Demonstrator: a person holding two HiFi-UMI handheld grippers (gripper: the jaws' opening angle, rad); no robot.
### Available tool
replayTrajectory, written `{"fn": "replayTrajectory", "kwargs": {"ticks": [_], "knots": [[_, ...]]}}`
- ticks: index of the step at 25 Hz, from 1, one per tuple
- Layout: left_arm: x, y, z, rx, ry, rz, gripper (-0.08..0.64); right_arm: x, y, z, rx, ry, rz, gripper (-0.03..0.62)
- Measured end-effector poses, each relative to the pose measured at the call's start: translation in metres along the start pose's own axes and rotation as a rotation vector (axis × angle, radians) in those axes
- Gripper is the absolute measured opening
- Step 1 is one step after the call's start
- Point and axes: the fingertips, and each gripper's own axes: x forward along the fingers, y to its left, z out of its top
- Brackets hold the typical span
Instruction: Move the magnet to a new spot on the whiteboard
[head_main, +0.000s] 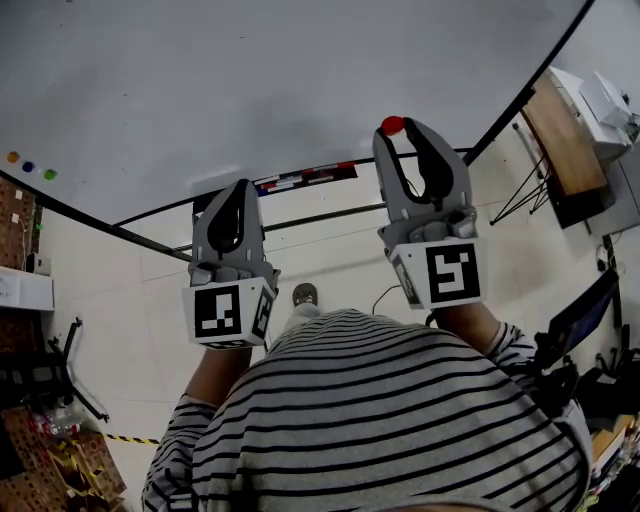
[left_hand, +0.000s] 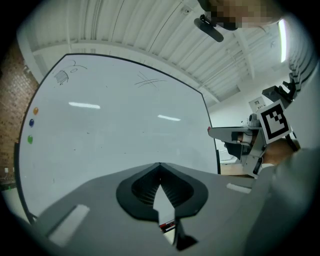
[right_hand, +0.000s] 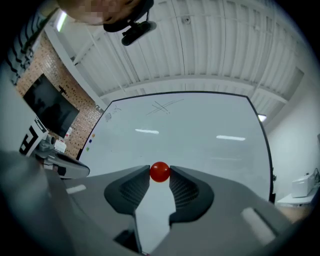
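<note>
Since the right claw (head_main: 404, 132) is clamped on the red magnet (right_hand: 160, 171) at its tips, the whiteboard (right_hand: 200, 135) lies straight ahead; the left claw (left_hand: 160, 167), closed on nothing, hangs farther left.

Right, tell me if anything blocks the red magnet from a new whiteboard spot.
Nothing visible does. The right gripper holds the red magnet at its jaw tips; the whiteboard ahead is bare, with three small magnets far off at its left edge.

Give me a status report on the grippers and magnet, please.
Right gripper shut on red magnet, up at the whiteboard. Left gripper shut, empty. Nothing in the way; three coloured dots far left.
</note>
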Motion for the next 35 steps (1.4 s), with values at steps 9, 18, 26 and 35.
{"fn": "replayTrajectory", "kwargs": {"ticks": [9, 18, 26, 35], "knots": [[-0.037, -0.047, 0.000, -0.028, -0.010, -0.001, 0.015, -0.054, -0.011, 0.003, 0.022, 0.029, 0.017, 0.123], [-0.047, -0.056, -0.002, -0.019, 0.001, -0.006, 0.015, -0.060, -0.007, 0.006, 0.032, 0.017, 0.032, 0.123], [-0.042, -0.049, -0.009, -0.021, 0.020, 0.023, 0.015, -0.051, -0.006, -0.003, 0.052, 0.021, 0.045, 0.123], [-0.004, -0.003, -0.015, -0.035, 0.037, 0.035, 0.015, 0.018, -0.006, -0.005, -0.021, -0.013, 0.038, 0.123]]}}
